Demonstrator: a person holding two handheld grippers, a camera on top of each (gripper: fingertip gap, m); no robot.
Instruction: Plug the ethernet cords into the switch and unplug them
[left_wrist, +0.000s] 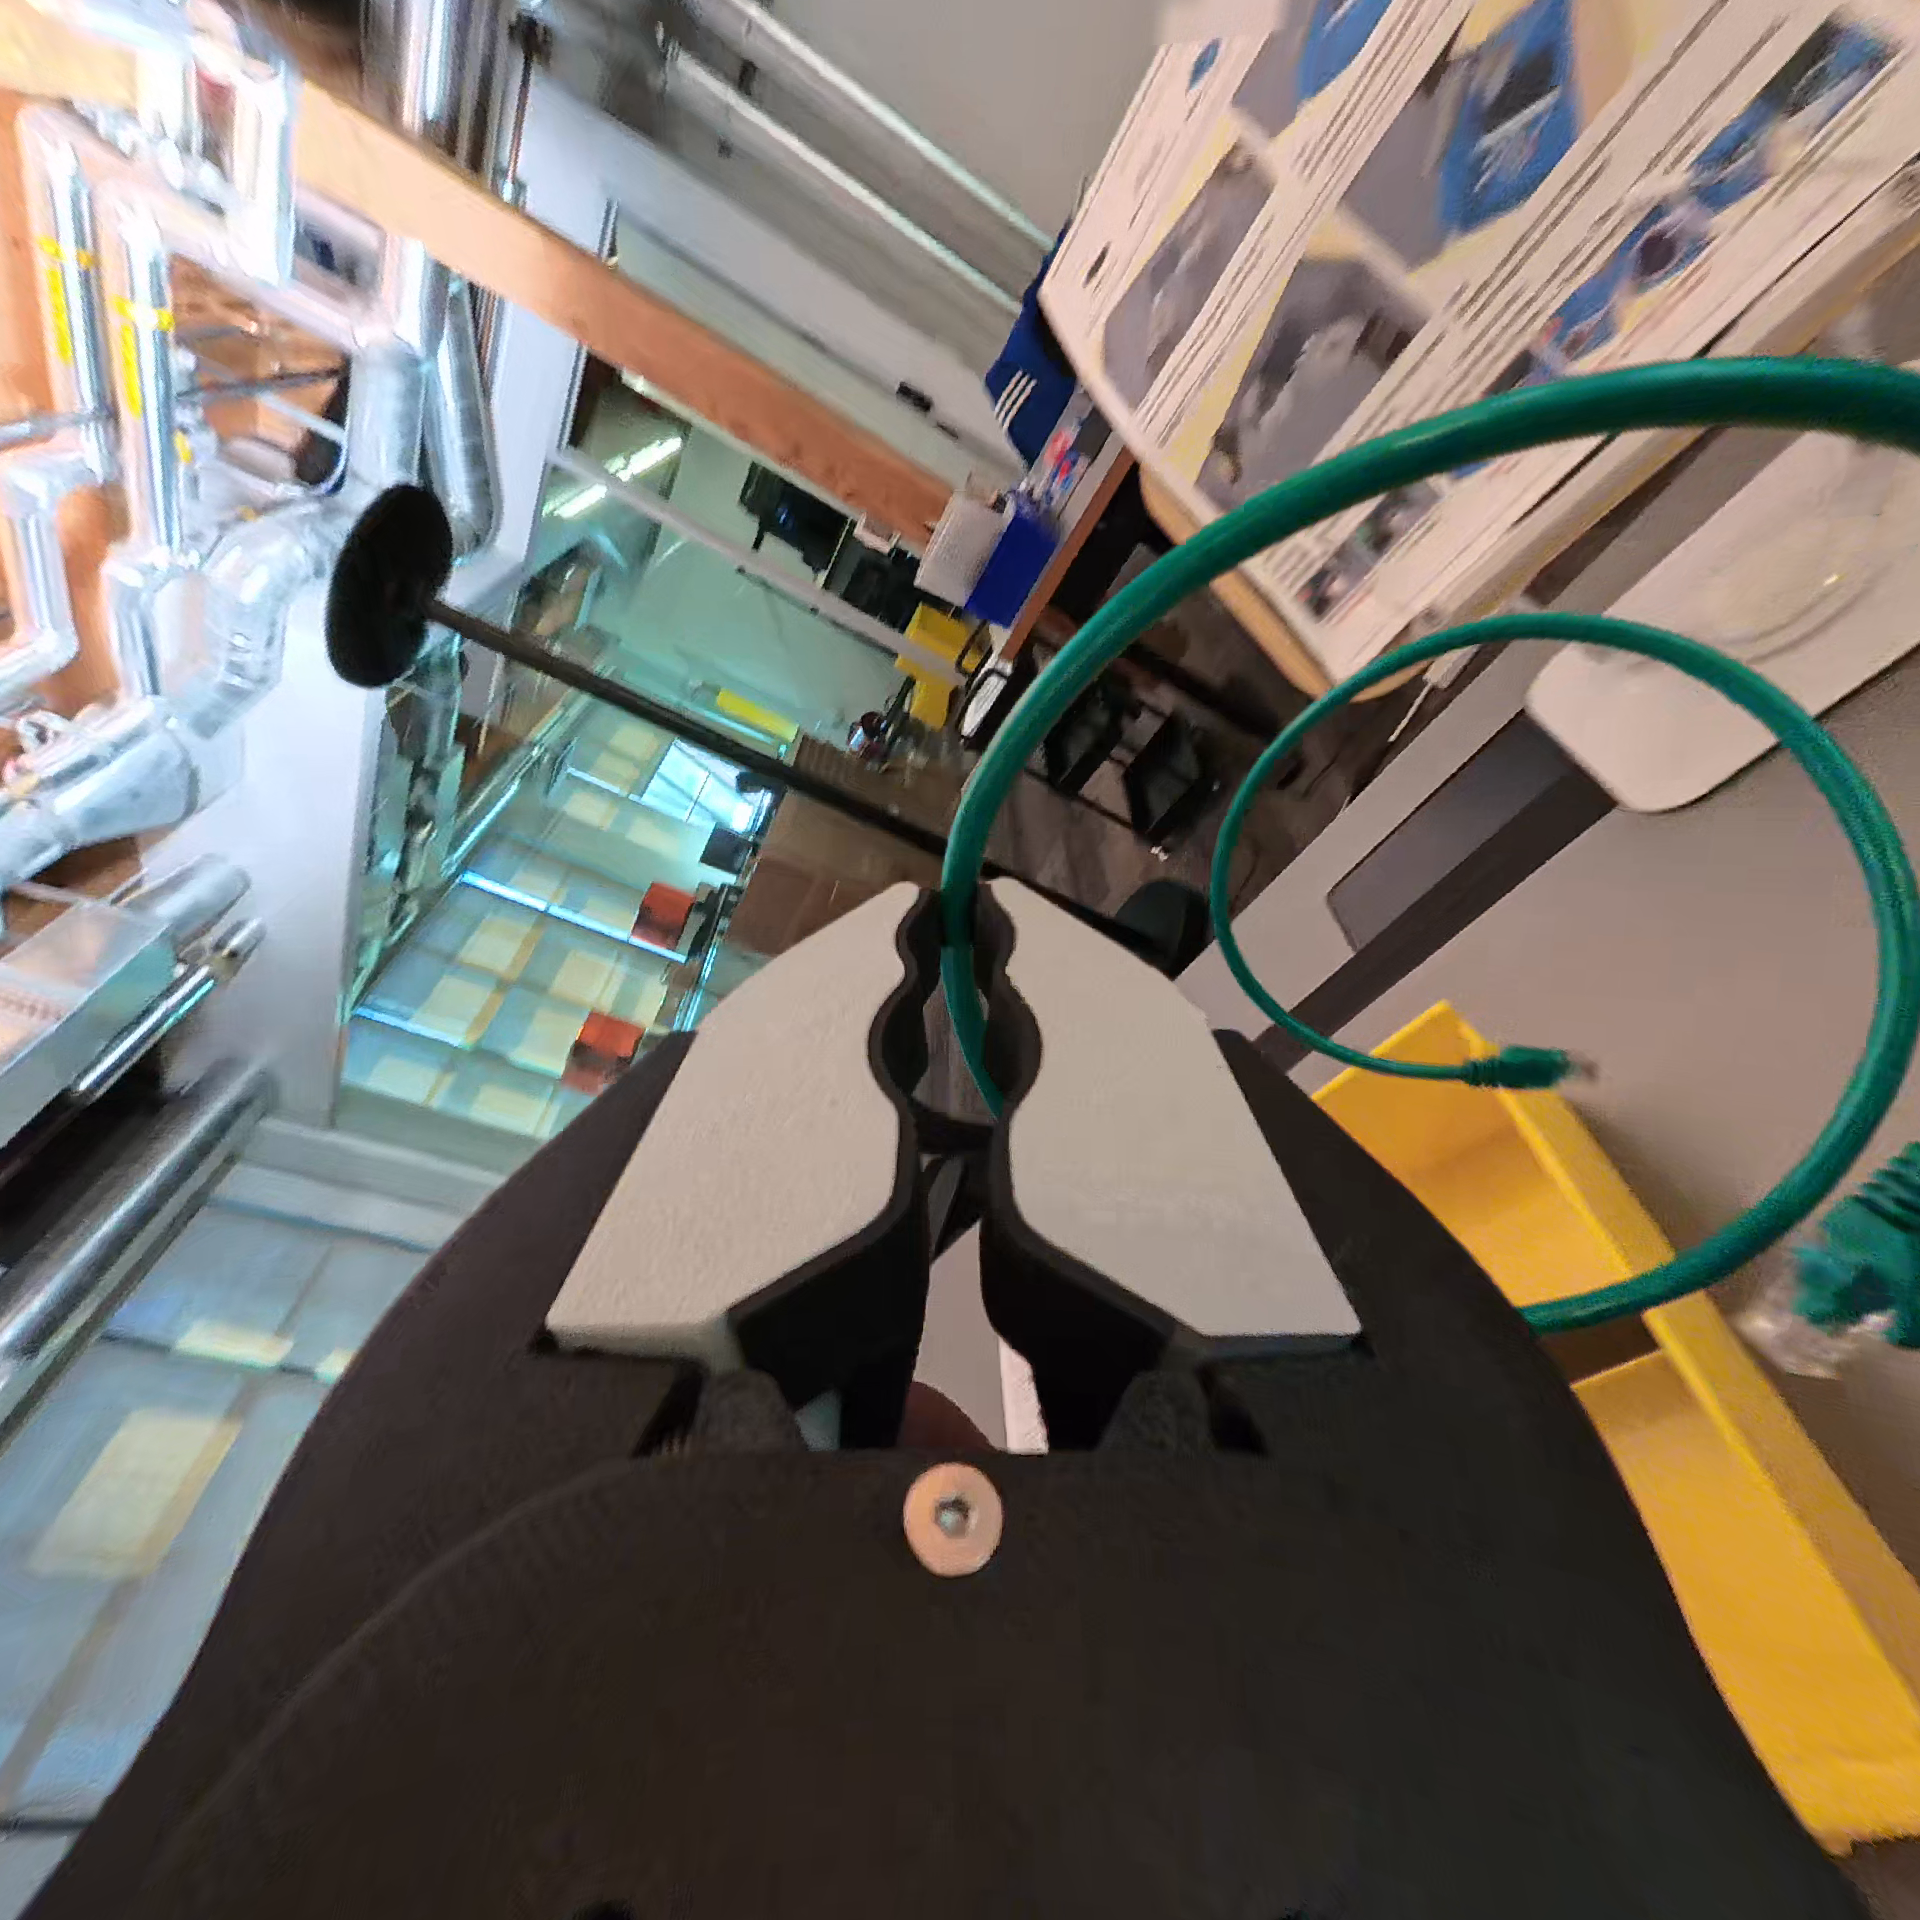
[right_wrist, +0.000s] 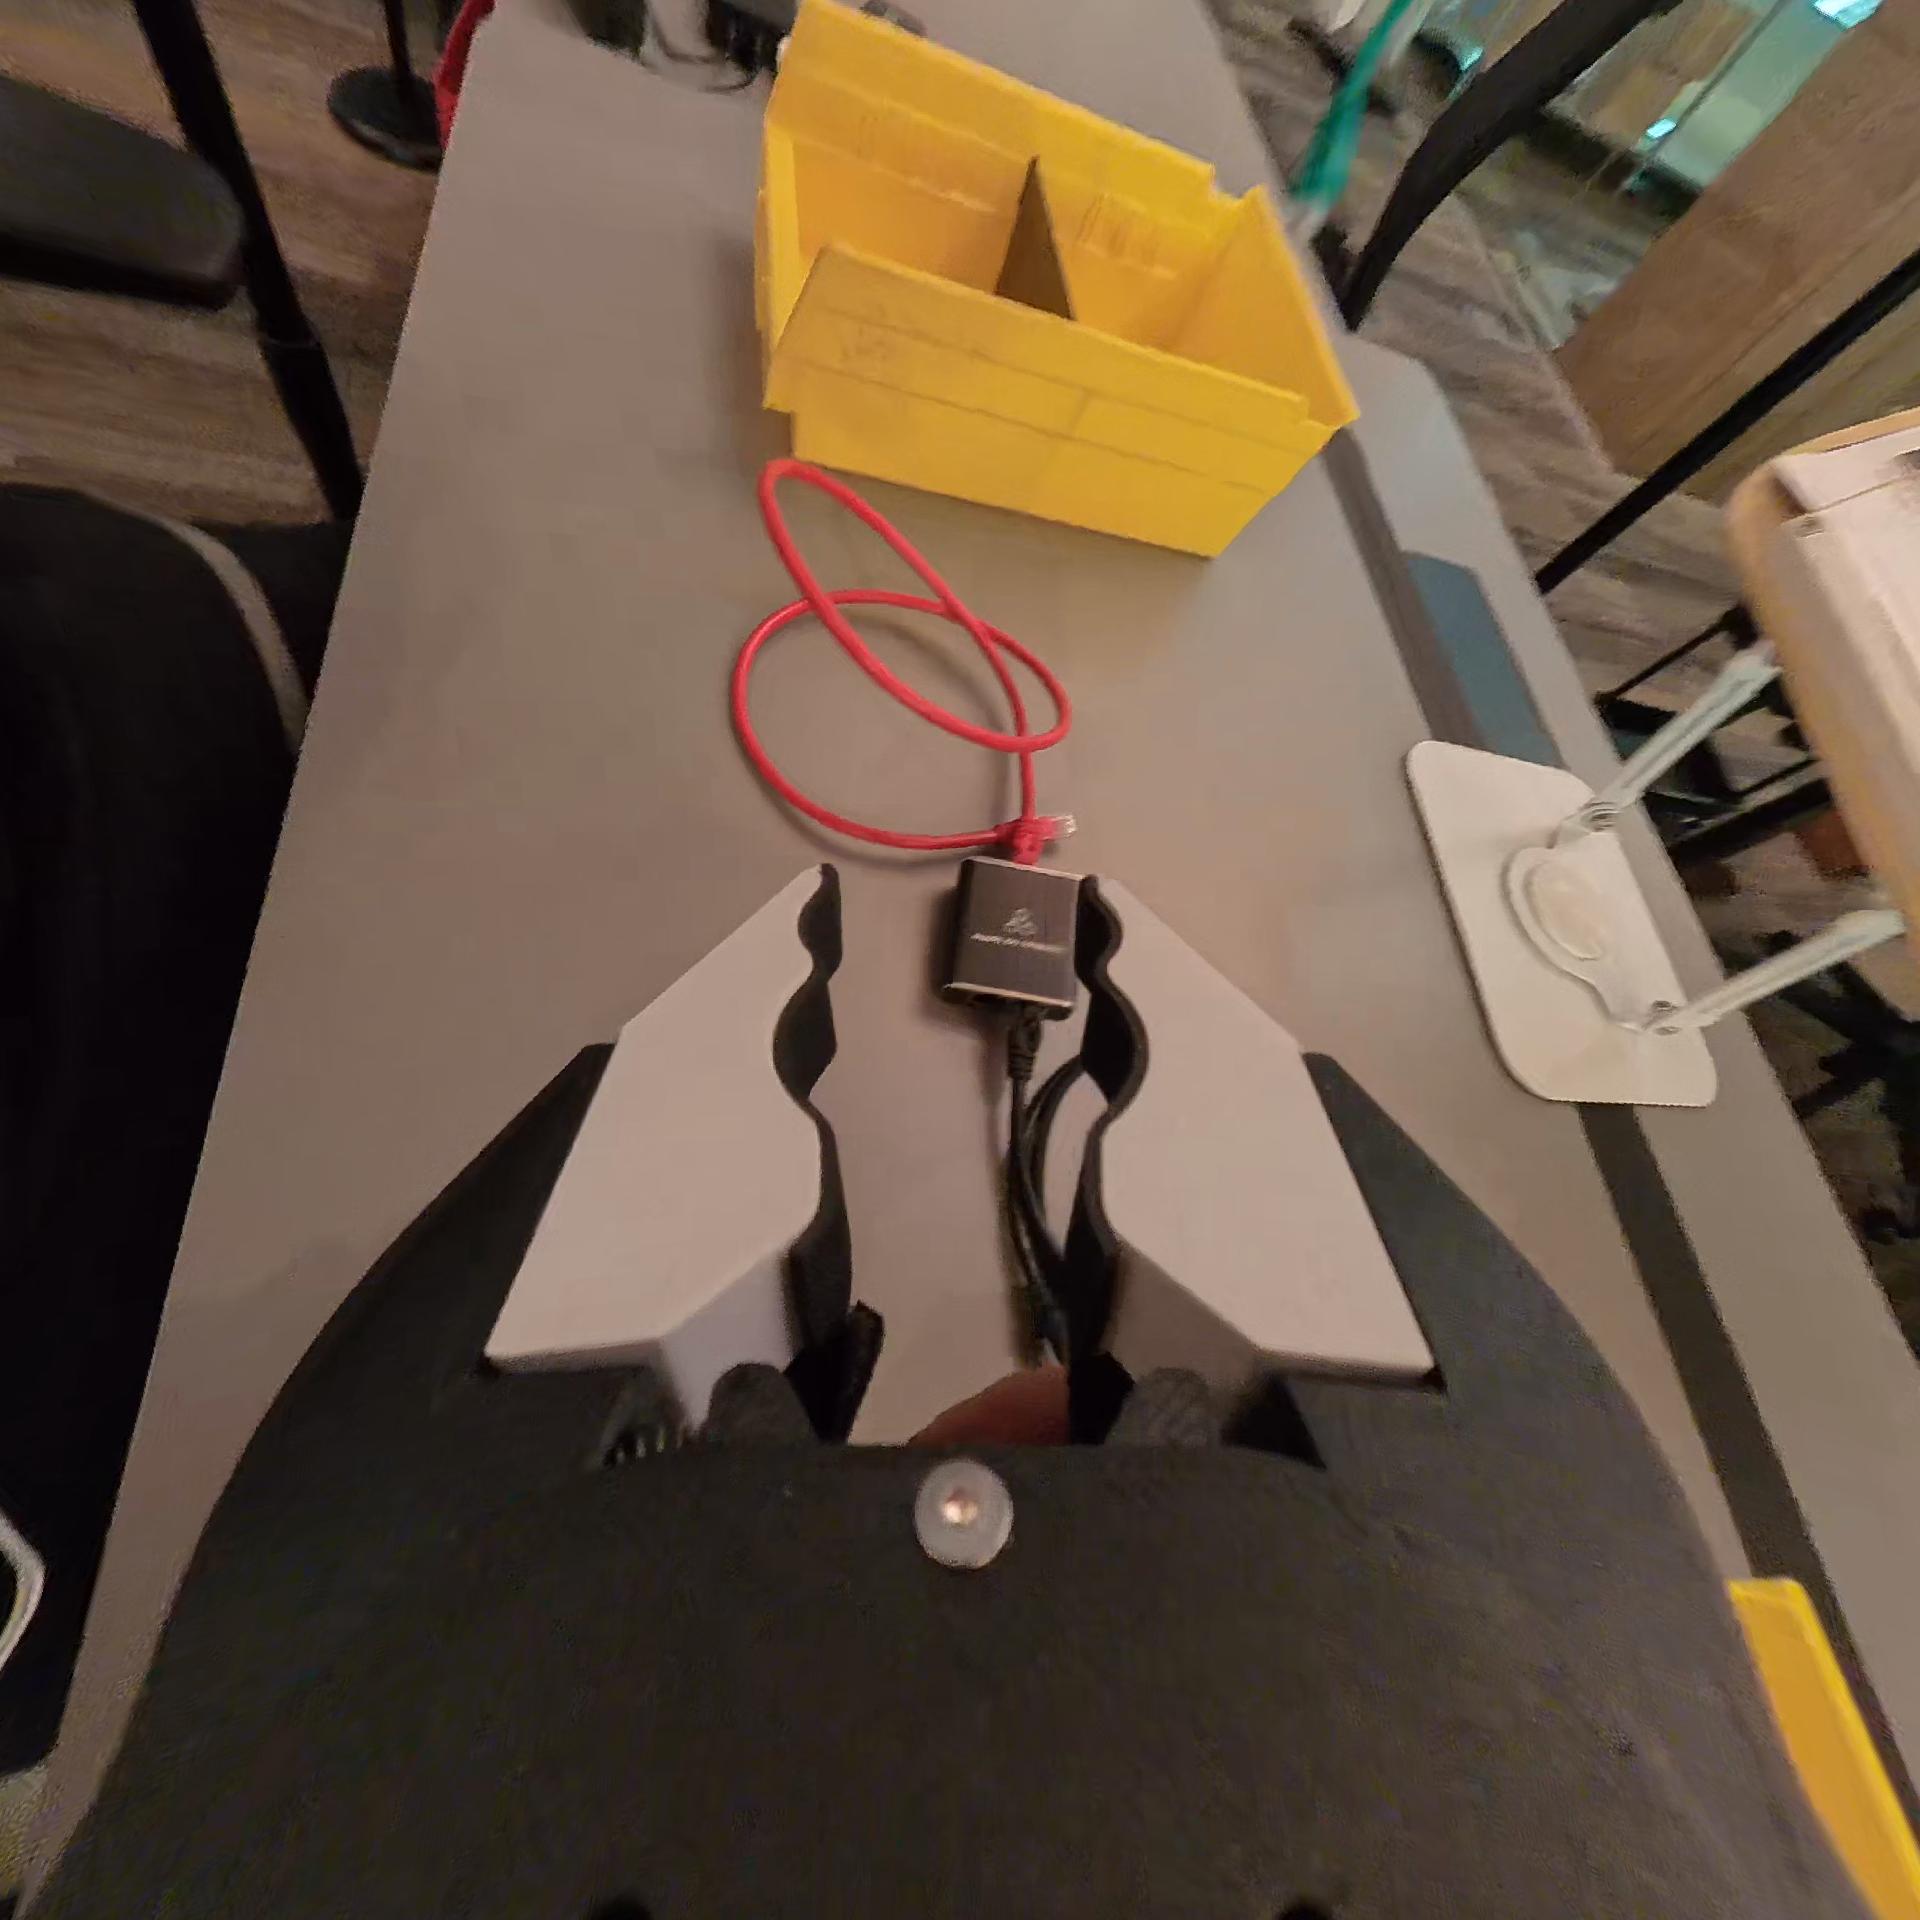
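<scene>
Left tool (left_wrist: 961, 997) pinches the green cord (left_wrist: 1039, 727) aloft, plugs dangling free, while the right tool (right_wrist: 956, 914) gapes around the switch (right_wrist: 1008, 935), probably to steady it.

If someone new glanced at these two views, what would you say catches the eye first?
Probably the green ethernet cord, pinched in the shut left gripper and looping through the air, its plug dangling free. Next, the red ethernet cord coiled on the grey table between the yellow bin and the small black switch, which lies between the open right gripper's fingers.
</scene>
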